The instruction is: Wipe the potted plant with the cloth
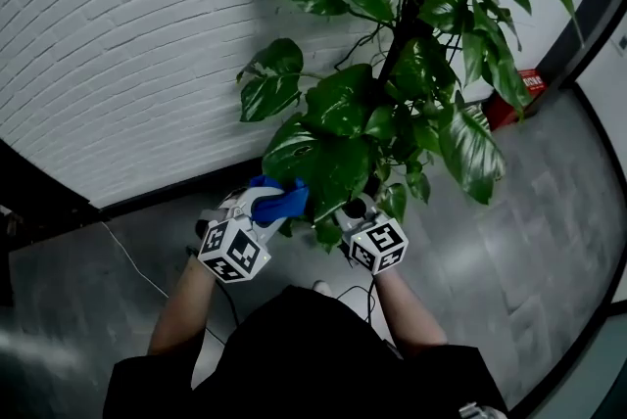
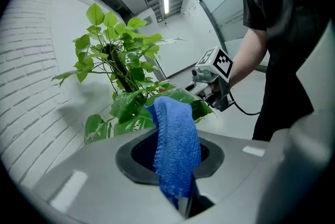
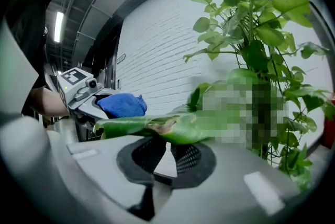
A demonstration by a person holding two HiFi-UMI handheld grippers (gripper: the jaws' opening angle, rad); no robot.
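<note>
One potted plant (image 1: 392, 104): pot hidden under foliage, top cut off by frame edge. One blue cloth (image 1: 281, 203) clamped in left gripper (image 1: 259, 211), touching lower leaves. Jaws of right gripper (image 1: 355, 210) narrowly apart; one large leaf (image 3: 157, 126) lies across their tips.

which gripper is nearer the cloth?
Left. The left gripper has its jaws shut on the cloth. The right gripper is apart from the cloth, beside it under a leaf.
</note>
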